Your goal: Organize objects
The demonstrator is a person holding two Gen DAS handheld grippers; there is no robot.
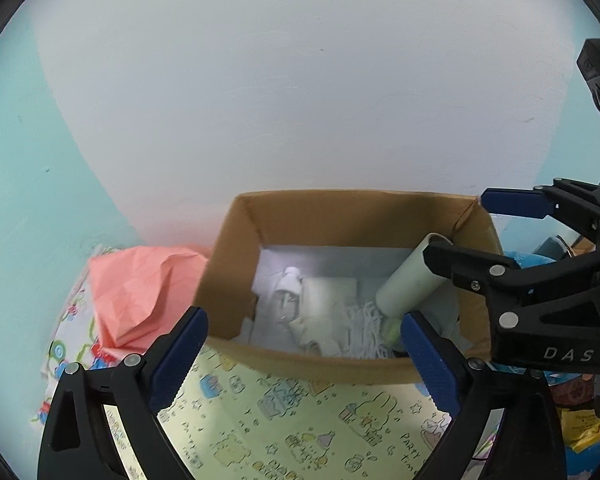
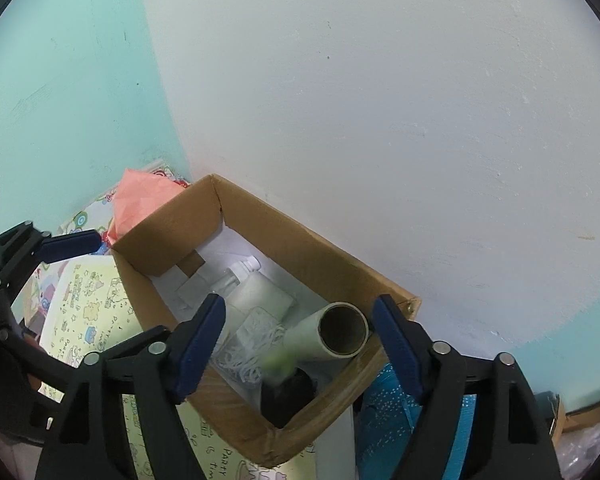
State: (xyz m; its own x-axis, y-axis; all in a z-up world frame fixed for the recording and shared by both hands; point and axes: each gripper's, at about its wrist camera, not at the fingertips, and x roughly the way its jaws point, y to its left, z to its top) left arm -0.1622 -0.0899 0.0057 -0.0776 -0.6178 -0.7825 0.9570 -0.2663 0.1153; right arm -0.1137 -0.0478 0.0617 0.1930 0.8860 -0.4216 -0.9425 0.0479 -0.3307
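An open cardboard box [image 1: 236, 240] [image 2: 168, 232] stands against the wall. In it lie a small clear bottle with a white cap [image 1: 290, 288] [image 2: 240, 274], a white folded pad [image 1: 328, 300] [image 2: 264, 294], a bag of white strings [image 1: 366, 332] [image 2: 252, 344] and a pale green lint roller [image 1: 408, 280] [image 2: 332, 336] leaning in the right corner. My left gripper [image 1: 304, 356] is open and empty at the box's near wall. My right gripper [image 2: 300, 344] [image 1: 460, 232] is open over the box, the roller between its fingers and untouched.
A crumpled pink paper [image 1: 140, 296] [image 2: 140, 196] lies left of the box. Yellow patterned wrapping paper [image 1: 292, 416] [image 2: 88, 308] lies in front. Blue dotted packaging [image 2: 392, 408] and small packets [image 1: 580, 420] are at the right. The white and teal wall [image 1: 300, 80] is close behind.
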